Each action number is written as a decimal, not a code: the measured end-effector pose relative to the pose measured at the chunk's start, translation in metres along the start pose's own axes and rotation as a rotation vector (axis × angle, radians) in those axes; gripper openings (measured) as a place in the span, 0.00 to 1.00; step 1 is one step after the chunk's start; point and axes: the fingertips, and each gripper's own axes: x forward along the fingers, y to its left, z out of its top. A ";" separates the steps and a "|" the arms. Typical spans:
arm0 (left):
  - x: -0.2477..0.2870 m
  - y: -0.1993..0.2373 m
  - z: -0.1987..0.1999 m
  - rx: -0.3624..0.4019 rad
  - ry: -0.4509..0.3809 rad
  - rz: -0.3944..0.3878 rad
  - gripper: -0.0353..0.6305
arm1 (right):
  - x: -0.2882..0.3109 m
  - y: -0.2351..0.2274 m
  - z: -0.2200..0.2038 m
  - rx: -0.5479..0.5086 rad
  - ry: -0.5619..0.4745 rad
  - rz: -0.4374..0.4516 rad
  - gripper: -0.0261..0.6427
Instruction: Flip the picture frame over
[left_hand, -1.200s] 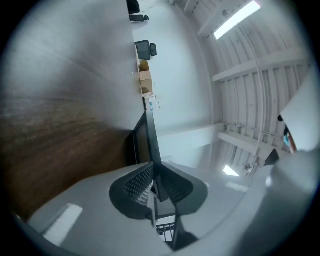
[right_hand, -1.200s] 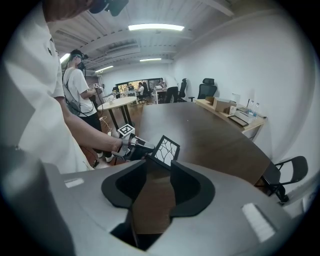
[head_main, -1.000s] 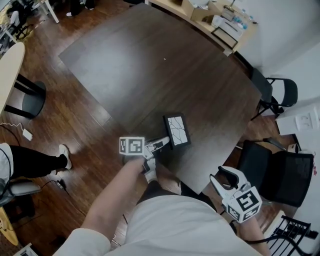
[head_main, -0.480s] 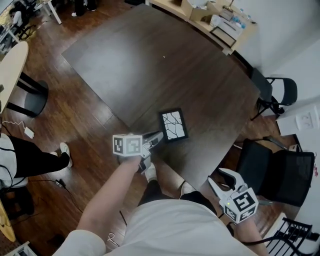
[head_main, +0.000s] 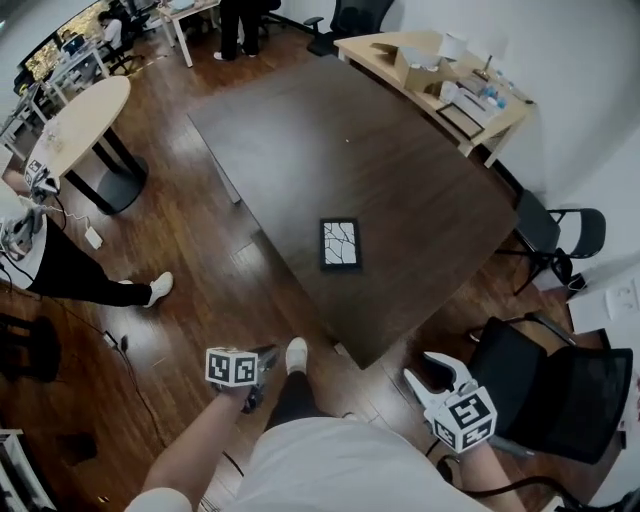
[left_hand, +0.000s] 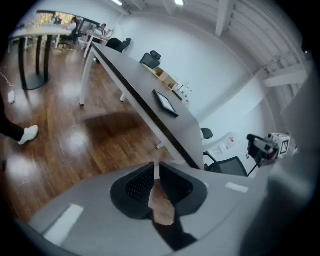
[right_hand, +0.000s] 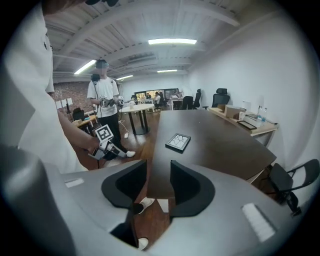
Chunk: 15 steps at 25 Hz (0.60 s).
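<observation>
The picture frame (head_main: 340, 244) lies flat on the dark table (head_main: 400, 170) near its front corner, with its white, black-veined picture facing up. It also shows as a thin dark slab (left_hand: 164, 101) in the left gripper view and as a small tile (right_hand: 178, 142) in the right gripper view. My left gripper (head_main: 266, 353) hangs over the floor, well short of the table, its jaws nearly together with nothing between them. My right gripper (head_main: 430, 368) is held off the table's front right corner, open and empty. Neither touches the frame.
Black office chairs (head_main: 545, 380) stand at the table's right side, another (head_main: 560, 228) farther back. A wooden desk (head_main: 440, 60) with boxes is behind the table. A round table (head_main: 85, 120) and a person's leg (head_main: 95, 285) are at the left. A person (right_hand: 102, 97) stands beyond.
My left gripper, which held the frame's edge, has let go and drawn back off the table. The frame now lies flat, picture up. The view has backed away.
</observation>
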 end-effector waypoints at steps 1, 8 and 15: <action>-0.012 -0.012 -0.021 0.017 -0.031 0.020 0.10 | -0.009 0.003 -0.010 -0.005 -0.011 0.017 0.27; -0.093 -0.162 -0.078 0.188 -0.271 0.013 0.10 | -0.058 0.030 -0.072 0.000 -0.045 0.136 0.26; -0.133 -0.261 -0.099 0.447 -0.268 -0.074 0.10 | -0.092 0.073 -0.080 0.000 -0.118 0.163 0.26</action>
